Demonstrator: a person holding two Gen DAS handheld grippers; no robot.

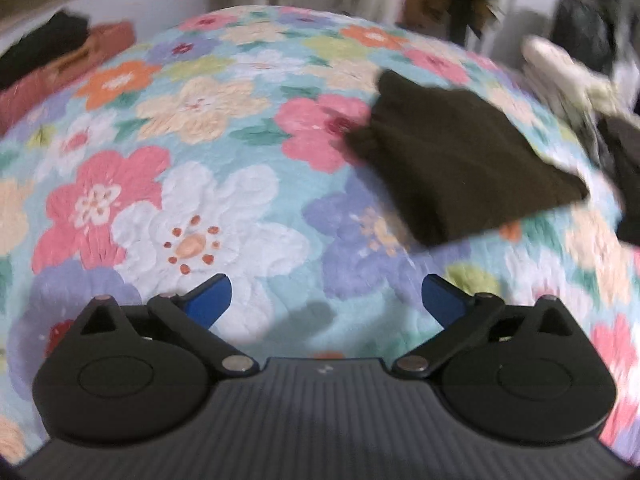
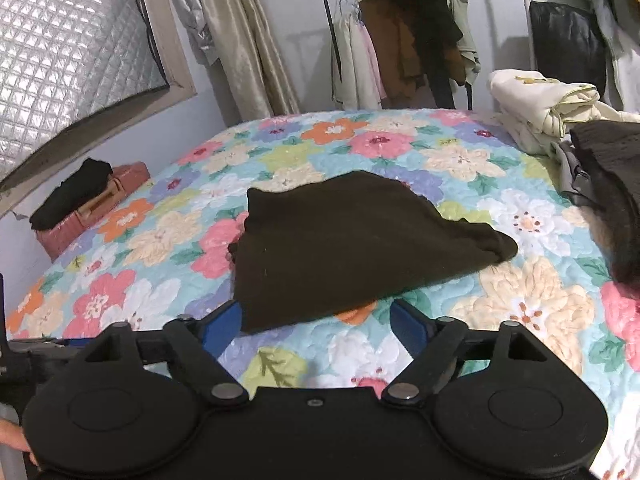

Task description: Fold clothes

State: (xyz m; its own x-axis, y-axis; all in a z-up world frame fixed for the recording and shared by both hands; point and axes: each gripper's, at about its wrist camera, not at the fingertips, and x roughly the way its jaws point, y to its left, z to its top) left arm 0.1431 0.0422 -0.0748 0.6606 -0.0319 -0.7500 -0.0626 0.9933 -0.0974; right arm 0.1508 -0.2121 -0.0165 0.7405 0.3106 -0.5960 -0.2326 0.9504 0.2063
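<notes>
A dark brown garment (image 2: 352,236) lies folded flat on the floral bedspread (image 2: 520,304), in the middle of the right wrist view. It also shows in the left wrist view (image 1: 460,164), to the upper right and blurred. My right gripper (image 2: 320,320) is open and empty, just in front of the garment's near edge, with its blue pads on either side of that edge. My left gripper (image 1: 326,300) is open and empty above bare bedspread (image 1: 192,200), to the left of the garment and apart from it.
A pile of cream and dark clothes (image 2: 560,120) sits at the bed's right edge. A pink box (image 2: 96,204) with a black cloth on it stands at the left by the wall. A clothes rack (image 2: 400,40) stands behind the bed.
</notes>
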